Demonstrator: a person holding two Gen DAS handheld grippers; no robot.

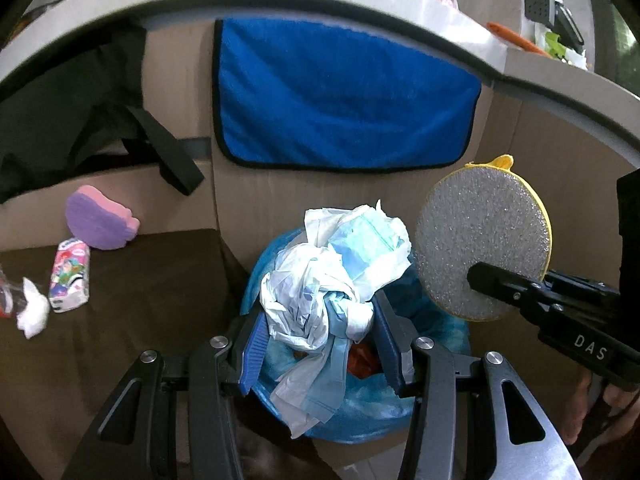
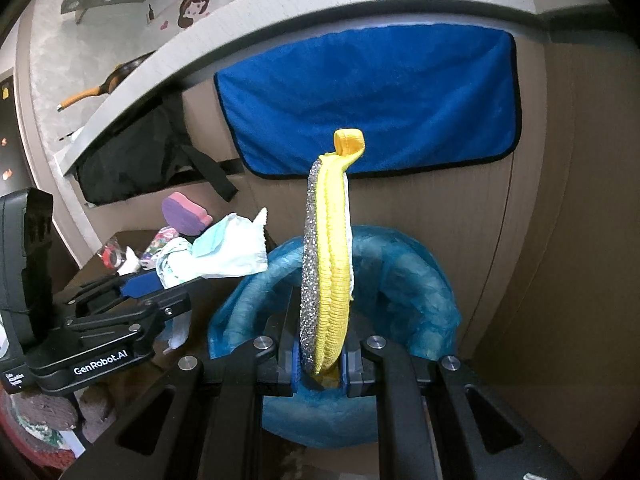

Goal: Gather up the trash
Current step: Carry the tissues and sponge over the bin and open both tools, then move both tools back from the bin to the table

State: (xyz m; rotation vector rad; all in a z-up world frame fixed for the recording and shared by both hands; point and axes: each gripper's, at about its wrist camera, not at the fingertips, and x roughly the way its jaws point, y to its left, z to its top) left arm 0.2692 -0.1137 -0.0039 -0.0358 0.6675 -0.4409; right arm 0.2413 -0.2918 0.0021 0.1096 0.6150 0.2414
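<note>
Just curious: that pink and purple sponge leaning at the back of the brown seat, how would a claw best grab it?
Grip the pink and purple sponge across its flat faces at the top edge, coming from above; it stands tilted against the panel, leaving that edge free.

The wad of paper [image 1: 332,280] hides most of the bin [image 1: 360,400], so what lies inside is hard to tell. The towel [image 1: 344,92] has its top tucked behind the counter [image 1: 280,4]. Things on the counter at top right are too small to name.
</note>
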